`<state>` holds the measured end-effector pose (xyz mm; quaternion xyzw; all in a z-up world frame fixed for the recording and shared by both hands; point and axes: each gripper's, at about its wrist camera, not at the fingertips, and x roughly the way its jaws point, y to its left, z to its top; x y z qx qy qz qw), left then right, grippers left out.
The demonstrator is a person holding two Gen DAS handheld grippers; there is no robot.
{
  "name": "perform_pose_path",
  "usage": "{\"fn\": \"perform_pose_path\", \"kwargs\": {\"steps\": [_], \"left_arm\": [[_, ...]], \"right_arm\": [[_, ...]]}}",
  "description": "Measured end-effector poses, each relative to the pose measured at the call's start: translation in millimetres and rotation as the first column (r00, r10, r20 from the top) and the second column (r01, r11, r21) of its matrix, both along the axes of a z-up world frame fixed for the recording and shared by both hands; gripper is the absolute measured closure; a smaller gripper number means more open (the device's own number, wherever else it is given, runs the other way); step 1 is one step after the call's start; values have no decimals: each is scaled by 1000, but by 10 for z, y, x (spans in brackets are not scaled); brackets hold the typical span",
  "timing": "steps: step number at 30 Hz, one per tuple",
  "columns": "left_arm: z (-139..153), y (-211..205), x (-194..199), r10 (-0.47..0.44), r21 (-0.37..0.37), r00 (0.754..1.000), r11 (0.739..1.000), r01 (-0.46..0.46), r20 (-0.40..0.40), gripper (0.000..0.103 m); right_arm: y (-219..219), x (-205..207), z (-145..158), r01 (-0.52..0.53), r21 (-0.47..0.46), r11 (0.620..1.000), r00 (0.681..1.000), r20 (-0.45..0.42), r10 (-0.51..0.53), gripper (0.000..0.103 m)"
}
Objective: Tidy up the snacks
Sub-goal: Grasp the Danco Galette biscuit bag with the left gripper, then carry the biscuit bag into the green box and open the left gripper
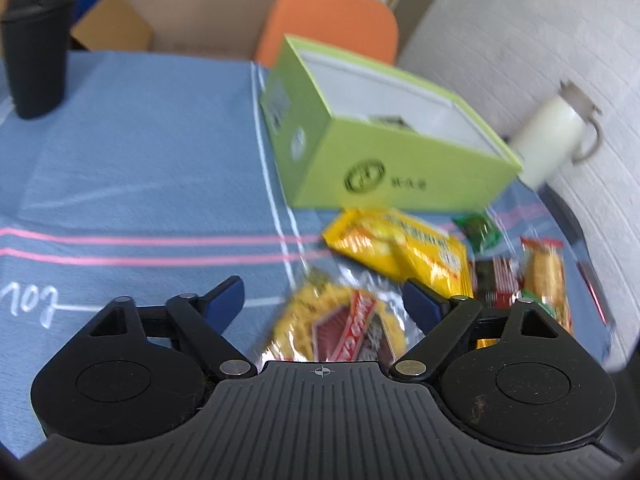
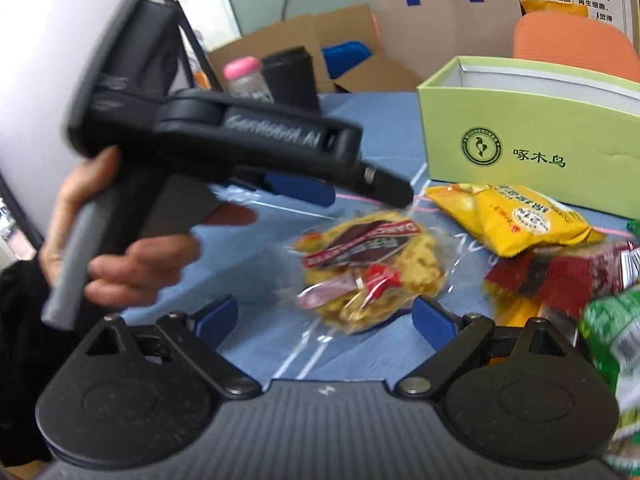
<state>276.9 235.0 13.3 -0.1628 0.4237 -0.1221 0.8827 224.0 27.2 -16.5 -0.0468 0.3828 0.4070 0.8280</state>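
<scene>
A blue cloth with pink and white stripes covers the worktop [image 1: 140, 160], with cardboard boxes and an orange chair back [image 1: 332, 20] behind it.

The left gripper [image 1: 322, 300] hangs with its two blue-padded fingers spread wide, gripping nothing. A round noodle snack in clear wrap [image 1: 340, 328] lies on the cloth between and just below the fingers; the pads do not press on it. In the right wrist view a person's hand [image 2: 132, 264] holds this gripper by its handle, tilted down over the same snack.

The right gripper [image 2: 324, 316] is also wide open and empty, and the round noodle snack [image 2: 372, 272] lies just ahead of its fingers.

Beyond the round snack lies one yellow packet [image 1: 404, 244], touching the foot of one open green box [image 1: 392, 160], whose pale inside shows. To the right of the yellow packet sit one small green packet [image 1: 478, 232], one dark red packet [image 1: 498, 280] and one long orange-brown packet [image 1: 546, 276], close together; blur makes an exact count of the pile uncertain. A larger green packet [image 2: 612, 328] shows at the right edge of the right wrist view.

One black tumbler [image 1: 38, 48] stands well apart at the far left of the worktop, and one white cup with a looped handle [image 1: 556, 136] stands just beside the box's right corner. One bottle with a pink cap [image 2: 246, 80] stands next to the tumbler.
</scene>
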Motion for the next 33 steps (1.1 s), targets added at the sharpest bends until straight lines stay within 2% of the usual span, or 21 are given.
{"fn": "perform_pose_path", "kwargs": {"steps": [2, 6, 9, 12, 15, 17, 19, 21, 24, 25, 26, 27, 28, 30, 33], "left_arm": [[-48, -38, -33, -36, -11, 999, 999, 36, -24, 41], [-65, -115, -289, -33, 18, 999, 999, 34, -19, 39], [-48, -165, -589, -1, 38, 1000, 999, 1, -15, 38], [-56, -210, -915, 52, 39, 999, 998, -51, -16, 38], [-16, -157, -1176, 121, 41, 993, 992, -121, 9, 31], [20, -108, -1233, 161, 60, 986, 985, -163, 40, 26], [6, -74, -1178, 175, 57, 984, 983, -176, 20, 27], [-38, -93, -1112, 157, 50, 988, 986, -157, -3, 29], [-51, -161, -1096, 145, 74, 989, 987, -145, 8, 30], [-56, -179, -1099, 135, 70, 991, 988, -135, 14, 40], [-59, -182, -1106, 118, 49, 993, 992, -118, 17, 55], [-61, -177, -1119, 108, 20, 994, 994, -109, 14, 59], [-54, -179, -1135, 121, 29, 992, 992, -122, 17, 60], [-7, -187, -1197, 142, 55, 989, 988, -143, 37, 63], [142, -233, -1211, 167, 46, 984, 984, -170, 64, 67]], "right_arm": [[77, 45, -1, -12, -17, 1000, 1000, 15, 12, 9], [89, 17, 9, -50, -11, 999, 999, 8, 50, 9], [-16, -115, 29, -93, 29, 995, 996, -14, 94, 9], [-154, -285, 20, -124, 54, 991, 992, 7, 124, 10], [-243, -363, 31, -92, 28, 995, 995, 50, 91, 10], [-242, -394, 24, -92, 3, 996, 993, 70, 92, 10], [-215, -380, -7, -86, -8, 996, 994, 63, 86, 10], [-193, -389, -48, -83, -4, 997, 995, 58, 83, 9], [-74, -410, -121, -91, -31, 995, 993, 75, 93, 9], [-3, -423, -145, -107, -41, 993, 990, 90, 110, 9], [39, -457, -153, -120, -51, 991, 986, 106, 125, 9], [62, -477, -142, -118, -59, 991, 985, 124, 124, 11], [58, -477, -117, -116, -54, 992, 984, 132, 122, 18], [-15, -419, -36, -115, -8, 993, 986, 117, 115, 26], [-100, -360, 102, -104, 26, 994, 985, 140, 99, 26]]}}
